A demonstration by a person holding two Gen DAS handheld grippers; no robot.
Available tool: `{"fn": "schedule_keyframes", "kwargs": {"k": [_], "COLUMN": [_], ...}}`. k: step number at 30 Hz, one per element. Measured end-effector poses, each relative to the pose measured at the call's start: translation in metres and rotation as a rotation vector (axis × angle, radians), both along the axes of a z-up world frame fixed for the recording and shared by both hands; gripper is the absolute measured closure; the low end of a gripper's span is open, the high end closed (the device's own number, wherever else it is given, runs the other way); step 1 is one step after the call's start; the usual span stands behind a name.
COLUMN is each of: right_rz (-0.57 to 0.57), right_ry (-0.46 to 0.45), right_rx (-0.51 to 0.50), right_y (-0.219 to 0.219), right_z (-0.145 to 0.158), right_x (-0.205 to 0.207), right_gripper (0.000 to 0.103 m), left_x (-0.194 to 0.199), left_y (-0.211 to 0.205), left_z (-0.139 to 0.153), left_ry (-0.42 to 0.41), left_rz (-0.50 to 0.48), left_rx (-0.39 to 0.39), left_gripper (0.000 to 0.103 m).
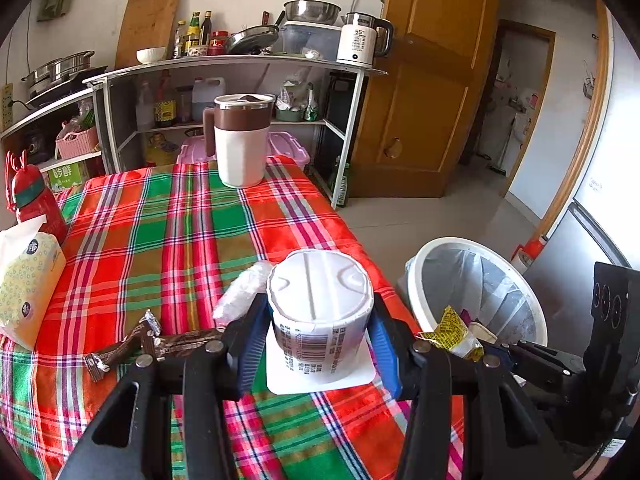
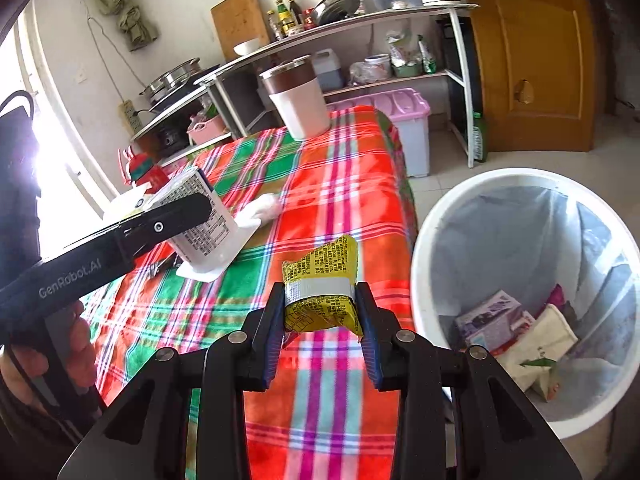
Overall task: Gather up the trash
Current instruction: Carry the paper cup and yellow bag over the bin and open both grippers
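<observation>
My left gripper [image 1: 318, 332] is shut on an upside-down white plastic cup [image 1: 320, 312] with a barcode, at the table's right edge; the cup also shows in the right wrist view [image 2: 208, 224]. My right gripper [image 2: 320, 312] is shut on a yellow wrapper [image 2: 320, 284] with a silver band, held over the table edge left of the bin; it also shows in the left wrist view [image 1: 452, 332]. The white trash bin [image 2: 436, 216] with a clear liner stands on the floor to the right and holds several cartons. A brown wrapper [image 1: 132, 344] and a crumpled clear plastic [image 1: 240, 292] lie on the plaid tablecloth [image 1: 160, 240].
A brown-and-white lidded jug [image 1: 242, 140] stands at the table's far edge. A tissue pack [image 1: 28, 280] and a red bottle [image 1: 36, 200] are at the left. Metal shelves [image 1: 240, 64] with cookware stand behind, a wooden door [image 1: 432, 80] to the right.
</observation>
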State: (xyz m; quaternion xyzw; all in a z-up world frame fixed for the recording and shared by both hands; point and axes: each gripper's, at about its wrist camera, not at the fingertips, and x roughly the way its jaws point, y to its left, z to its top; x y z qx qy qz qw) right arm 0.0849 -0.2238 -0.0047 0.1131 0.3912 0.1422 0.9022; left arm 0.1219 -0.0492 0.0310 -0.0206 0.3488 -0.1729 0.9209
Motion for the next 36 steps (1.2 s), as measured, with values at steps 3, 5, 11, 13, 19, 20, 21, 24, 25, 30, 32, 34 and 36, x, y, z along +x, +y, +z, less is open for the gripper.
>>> {"fn": "schedule_keyframes", "kwargs": {"k": [3,5,11,13,19,20,21,24,25,30,32,34,36], "right_rz": [-0.032,-0.054,-0.123,-0.145,-0.208,-0.219,-0.230,-0.263,-0.274,-0.305,-0.314,-0.327,-0.334], "right_ry": [-0.006,-0.006,-0.009,-0.009,0.003,0.007,0.012,0.024,0.030,0.064,0.073,0.084,0.098], "right_rx": [0.000,-0.003,0.000,-0.005,-0.019,-0.023,-0.030,-0.042,-0.045,-0.071,-0.081,-0.091,-0.097], "right_y": [-0.014,-0.024,-0.056,-0.065,-0.096,-0.100,-0.106,-0.119,-0.124,-0.138,-0.142,-0.145,-0.148], "right_z": [0.003,0.004,0.005,0.005,0.001,0.001,0.000,-0.003,-0.004,-0.011,-0.013,-0.016,-0.018], "right_x": [-0.005,-0.008,-0.016,-0.017,-0.022,-0.023,-0.023,-0.024,-0.024,-0.023,-0.023,-0.023,-0.022], "right_gripper": [0.068,0.068,0.068,0.068,0.068,0.068,0.068,0.068,0.068,0.068,0.067,0.066,0.066], "left_x": [-0.005,-0.007,-0.013,-0.015,-0.019,-0.019,-0.019,-0.021,-0.021,-0.021,-0.020,-0.020,-0.020], "left_y": [-0.016,-0.028,-0.064,-0.076,-0.105,-0.109,-0.114,-0.127,-0.131,-0.150,-0.155,-0.158,-0.161], "left_z": [0.001,0.001,-0.001,-0.002,-0.005,-0.006,-0.007,-0.010,-0.012,-0.017,-0.019,-0.020,-0.022], "left_ry": [-0.004,-0.004,0.002,0.006,0.015,0.019,0.021,0.029,0.032,0.043,0.053,0.060,0.061], "left_rz": [-0.031,-0.052,-0.123,-0.146,-0.197,-0.204,-0.211,-0.235,-0.243,-0.272,-0.278,-0.289,-0.293], "left_rx": [0.001,0.001,0.005,0.009,0.022,0.025,0.027,0.032,0.031,0.037,0.031,0.033,0.038], "left_gripper": [0.052,0.052,0.052,0.052,0.052,0.052,0.052,0.052,0.052,0.052,0.052,0.052,0.052]}}
